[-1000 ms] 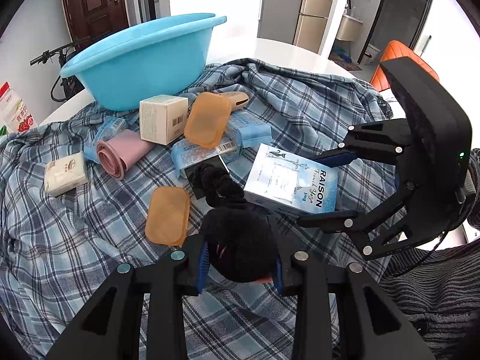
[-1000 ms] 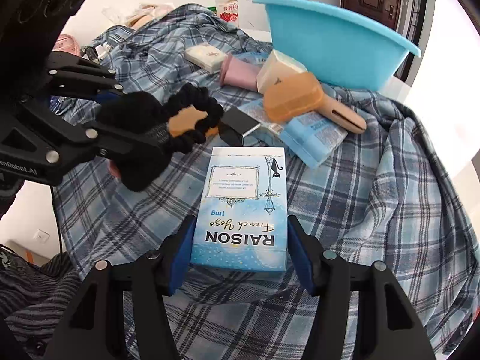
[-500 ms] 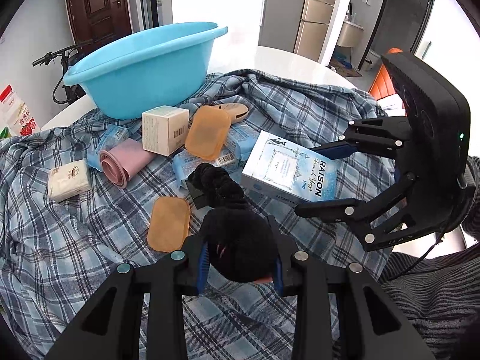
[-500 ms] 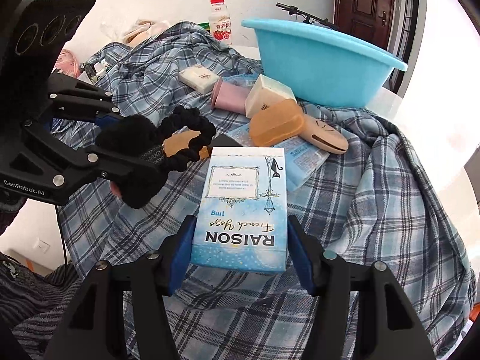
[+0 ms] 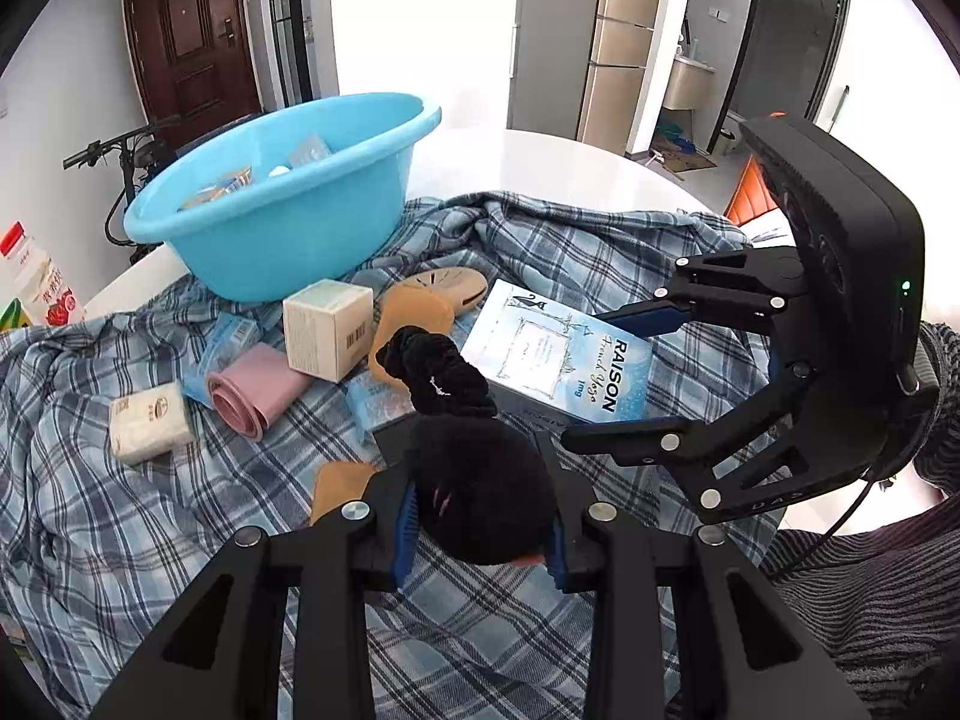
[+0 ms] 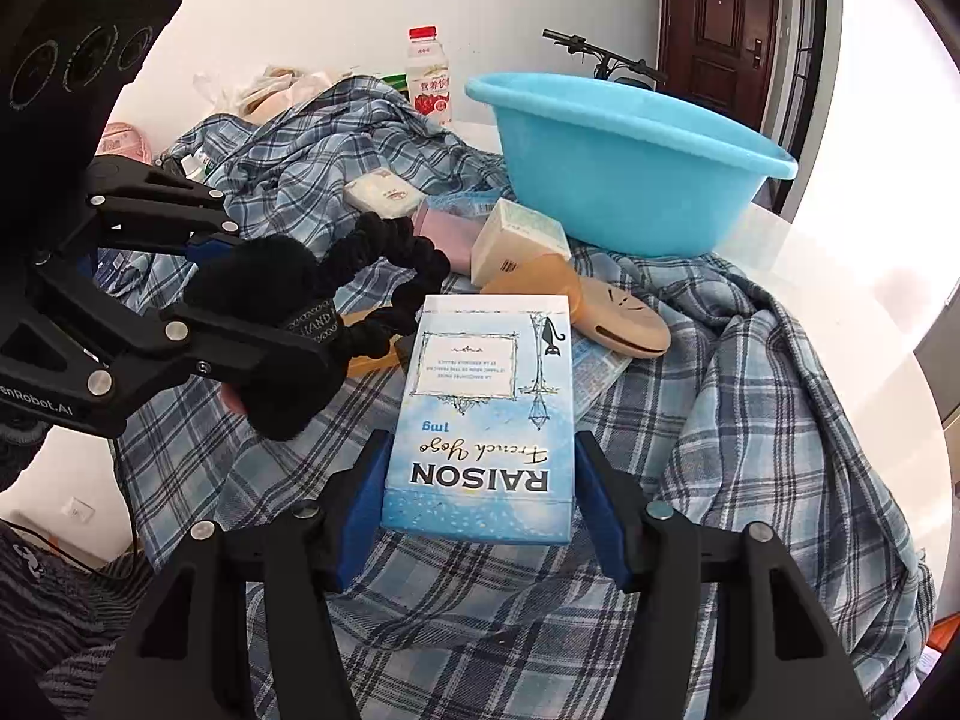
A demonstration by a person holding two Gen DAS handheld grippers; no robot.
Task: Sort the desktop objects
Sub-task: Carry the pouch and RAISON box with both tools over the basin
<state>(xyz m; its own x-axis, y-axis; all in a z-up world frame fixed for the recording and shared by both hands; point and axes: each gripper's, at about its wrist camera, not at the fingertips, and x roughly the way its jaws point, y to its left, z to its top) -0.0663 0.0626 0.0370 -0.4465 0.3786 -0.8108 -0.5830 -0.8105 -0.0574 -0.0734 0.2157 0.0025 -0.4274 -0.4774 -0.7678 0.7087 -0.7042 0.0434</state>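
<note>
L gripper point(image 5: 480, 519): jaws pinched a black fuzzy pom-pom scrunchie point(image 5: 480, 474), its loop sticking out fwd, held up off the plaid cloth point(image 5: 120, 528). R gripper point(image 6: 477, 501): jaws clamped the sides of the blue RAISON box point(image 6: 480, 414), also lifted clear of the cloth. Blue basin point(image 5: 270, 222) sat at the far end of the counter point(image 5: 540, 162) w/ a few items already inside. Cream box point(image 5: 327, 327), pink roll point(image 5: 255, 390), tan pads were loose on the cloth betw. grippers and basin.

One basin point(image 5: 282, 228) — two boxes point(image 5: 327, 327) point(image 6: 480, 414), one scrunchie point(image 5: 441, 369).
</note>
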